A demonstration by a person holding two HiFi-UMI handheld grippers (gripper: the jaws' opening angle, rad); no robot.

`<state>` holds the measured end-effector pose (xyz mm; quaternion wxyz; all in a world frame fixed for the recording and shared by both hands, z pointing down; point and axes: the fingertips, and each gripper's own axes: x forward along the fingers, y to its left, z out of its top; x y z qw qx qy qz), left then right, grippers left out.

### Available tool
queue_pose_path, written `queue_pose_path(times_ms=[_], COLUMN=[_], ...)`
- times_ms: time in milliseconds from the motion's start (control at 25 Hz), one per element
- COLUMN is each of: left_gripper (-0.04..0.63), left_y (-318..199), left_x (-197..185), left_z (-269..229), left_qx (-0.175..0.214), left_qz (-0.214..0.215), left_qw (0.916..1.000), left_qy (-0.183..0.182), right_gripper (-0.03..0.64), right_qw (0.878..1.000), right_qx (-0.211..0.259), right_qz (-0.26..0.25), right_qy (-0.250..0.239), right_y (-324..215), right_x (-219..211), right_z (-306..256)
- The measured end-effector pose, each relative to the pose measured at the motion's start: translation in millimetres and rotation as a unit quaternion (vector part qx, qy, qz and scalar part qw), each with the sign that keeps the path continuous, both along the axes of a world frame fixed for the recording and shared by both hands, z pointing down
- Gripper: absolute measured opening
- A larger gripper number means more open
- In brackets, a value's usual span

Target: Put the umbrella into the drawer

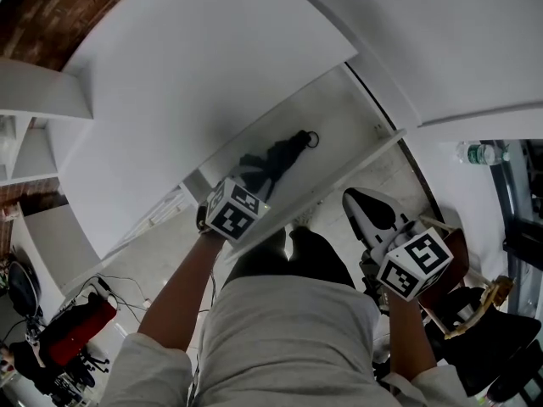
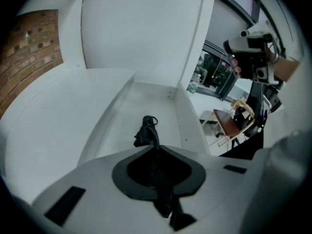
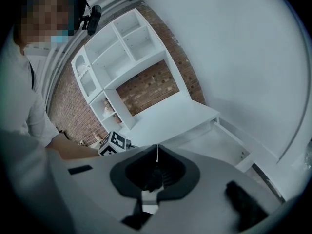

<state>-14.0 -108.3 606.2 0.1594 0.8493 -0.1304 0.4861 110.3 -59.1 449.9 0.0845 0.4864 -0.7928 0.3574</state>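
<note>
The black folded umbrella lies inside the open white drawer, its wrist loop toward the far end. In the left gripper view the umbrella rests on the drawer floor, just beyond the tips of my left gripper. That gripper's jaws meet with nothing between them. From the head view, my left gripper hangs over the drawer's near end, above the umbrella. My right gripper is held off to the right, outside the drawer's front panel. It is shut and empty, looking across the drawer.
The white cabinet top runs along the drawer's far side, with white shelves on a brick wall. A wooden chair stands to the right. A water bottle sits on a ledge; cables and a red item lie on the floor.
</note>
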Motion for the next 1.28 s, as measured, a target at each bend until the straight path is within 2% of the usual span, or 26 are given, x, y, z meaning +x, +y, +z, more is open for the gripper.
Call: queue_pose_path(times_ms=[280,400,600,760,1000,1120,1280], left_gripper=[0.017,0.015,0.015,0.015,0.015,0.015,0.015], left_y=[9,10,6,10,12,12,14], left_x=[-5,-7,-8,-9,-17,-24,-30], left_z=[-57,-87,-124,-142,-159,-171,-187], left_qx=[0.02,0.022,0.055,0.077,0.072,0.08,0.098], left_qz=[-0.056,-0.094,-0.143,-0.159,-0.189,-0.209,-0.214], left_qw=[0.9962,0.9901,0.978,0.9727,0.9654,0.9587,0.9548], left_qy=[0.064,0.102,0.141,0.151,0.164,0.175,0.181], right_gripper=[0.029,0.029,0.028,0.028,0.028,0.028,0.028], right_qw=[1.0,1.0,0.999,0.998,0.997,0.996,0.995], right_qx=[0.005,0.012,0.019,0.027,0.041,0.048,0.054], right_qz=[-0.011,-0.021,-0.036,-0.048,-0.067,-0.08,-0.088], right_qy=[0.003,0.004,0.006,0.009,0.014,0.015,0.005], right_y=[2,3,1,-1,-9,-9,-10], right_x=[-7,-14,-24,-32,-44,-54,-63], right_z=[-4,-10,-20,-28,-43,-49,-57])
